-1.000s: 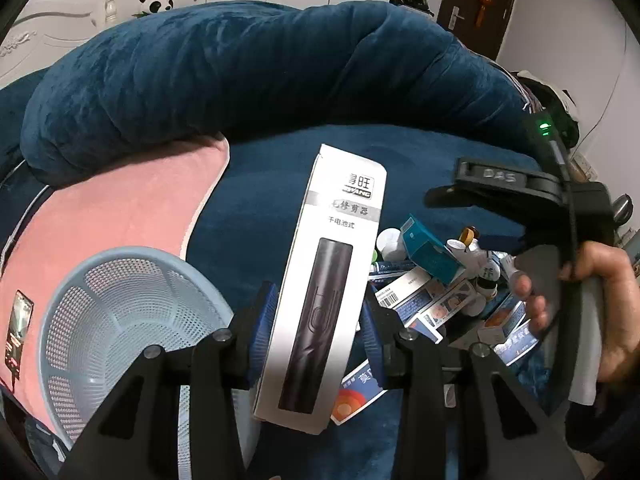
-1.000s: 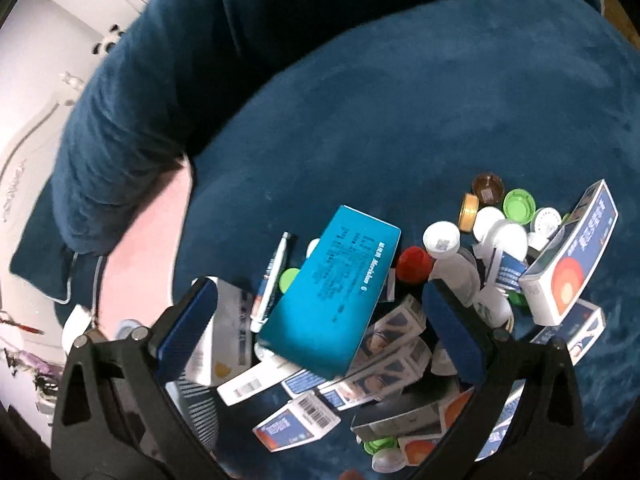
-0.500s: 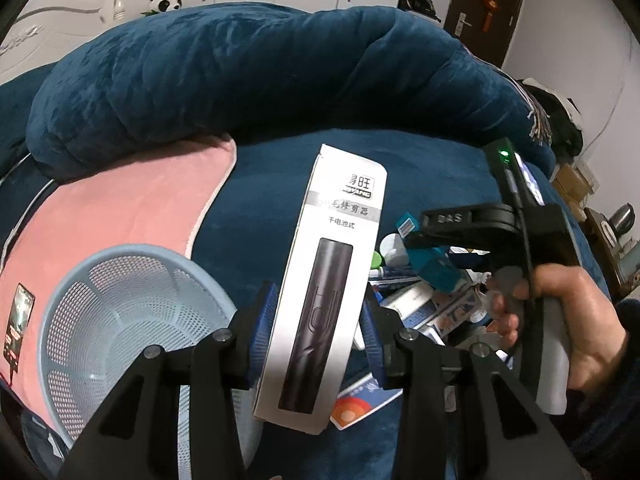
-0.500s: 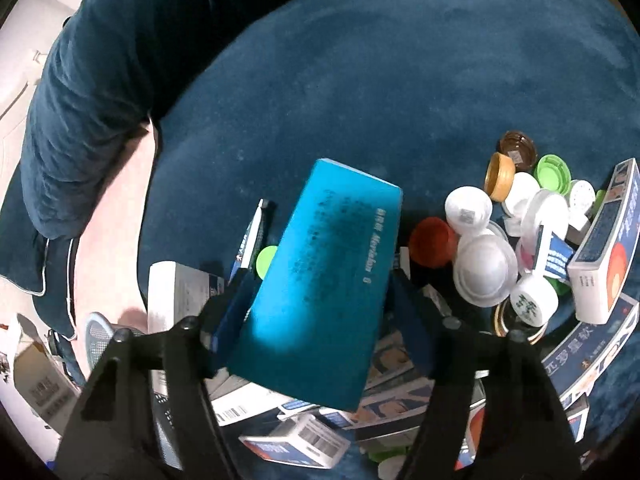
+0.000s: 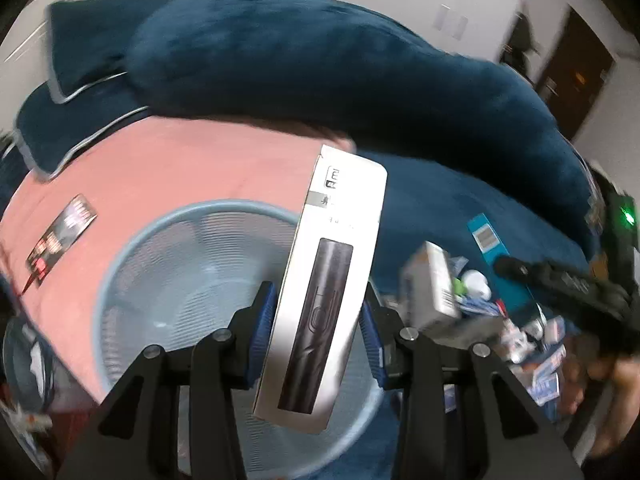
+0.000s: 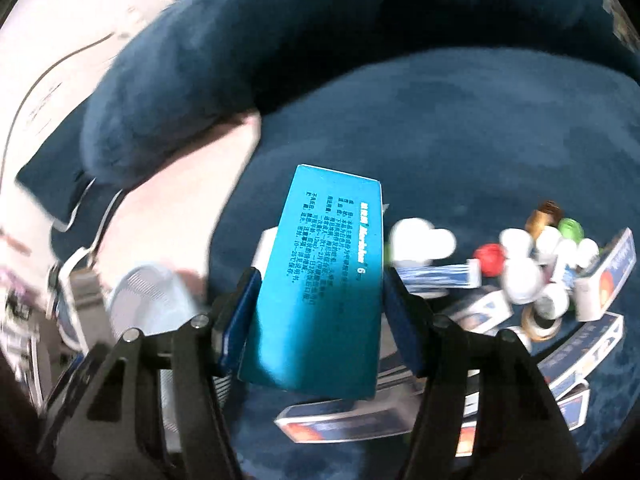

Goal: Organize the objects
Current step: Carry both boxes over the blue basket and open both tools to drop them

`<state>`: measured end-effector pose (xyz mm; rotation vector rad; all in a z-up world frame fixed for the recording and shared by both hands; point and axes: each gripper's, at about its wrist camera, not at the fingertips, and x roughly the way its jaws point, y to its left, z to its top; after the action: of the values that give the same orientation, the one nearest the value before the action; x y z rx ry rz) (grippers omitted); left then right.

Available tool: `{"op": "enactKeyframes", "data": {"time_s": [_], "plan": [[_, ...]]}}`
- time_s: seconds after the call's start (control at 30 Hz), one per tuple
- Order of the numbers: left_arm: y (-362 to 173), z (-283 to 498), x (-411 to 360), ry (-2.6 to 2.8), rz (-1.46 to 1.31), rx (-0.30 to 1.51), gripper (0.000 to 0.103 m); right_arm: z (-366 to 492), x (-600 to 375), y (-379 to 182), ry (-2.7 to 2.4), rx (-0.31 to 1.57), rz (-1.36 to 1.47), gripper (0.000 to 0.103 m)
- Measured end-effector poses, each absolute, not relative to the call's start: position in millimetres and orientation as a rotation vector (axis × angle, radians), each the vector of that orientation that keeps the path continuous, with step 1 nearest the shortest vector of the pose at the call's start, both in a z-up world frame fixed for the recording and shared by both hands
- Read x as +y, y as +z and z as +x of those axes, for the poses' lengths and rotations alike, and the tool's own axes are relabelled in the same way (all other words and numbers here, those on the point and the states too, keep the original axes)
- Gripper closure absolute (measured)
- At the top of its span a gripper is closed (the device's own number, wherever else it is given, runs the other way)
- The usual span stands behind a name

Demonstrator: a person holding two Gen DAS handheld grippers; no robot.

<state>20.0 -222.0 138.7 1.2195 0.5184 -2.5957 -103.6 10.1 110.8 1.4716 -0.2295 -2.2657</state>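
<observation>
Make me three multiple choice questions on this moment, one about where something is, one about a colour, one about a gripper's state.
1. Where is the white box?
A. above the basket
B. on the pile
C. on the pillow

2. What colour is the box in the right gripper?
A. red
B. teal
C. white

3. What state is the left gripper in?
A. open, with nothing in it
B. shut on the white box
C. out of view

A: the light blue basket lies behind and below it.
B: the teal box sits between its pads.
B: both blue pads press its sides.
</observation>
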Motion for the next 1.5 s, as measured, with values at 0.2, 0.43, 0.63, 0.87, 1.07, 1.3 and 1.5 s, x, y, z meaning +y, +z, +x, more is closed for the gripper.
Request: {"op": "enactKeyframes", "data": {"time_s": [0.2,0.43,0.63,0.87,1.07,1.3,1.5], "plan": [[128.8,42.6,-263.0,-2.465,1.17,0.576,0.061,-66.0,-61.2,124.6,-2.083,-0.11,1.365,0.041],[102.0,52.4,-291.7,-2.328,1.209,0.662,0.011,-30.8,-126.0,110.6,-1.918,0.055,1.234,0.023],[99.6,54.8,-291.1,-2.29,1.201,0.644,0.0,-26.7,-94.9,110.0,-1.982,0.01,1.162,0.0],[102.0,59.7,-293.0,-2.273,1.179,0.734,0.0,-38.2,-82.6,114.1,-2.091,-0.028,1.2,0.0],[104.9,62.2,-291.2,-2.283,1.157,0.762,0.0,-43.7,-65.6,111.0,-2.135,-0.057,1.244,0.0],[119.9,56.4,-275.8,-2.317,1.102,0.655,0.001,-42.8,-42.2,124.0,-2.154,-0.161,1.151,0.0],[142.2,58.0,-258.0,-2.443,0.984,0.604,0.0,-35.7,-29.7,136.6,-2.26,-0.167,1.015,0.0]]}}
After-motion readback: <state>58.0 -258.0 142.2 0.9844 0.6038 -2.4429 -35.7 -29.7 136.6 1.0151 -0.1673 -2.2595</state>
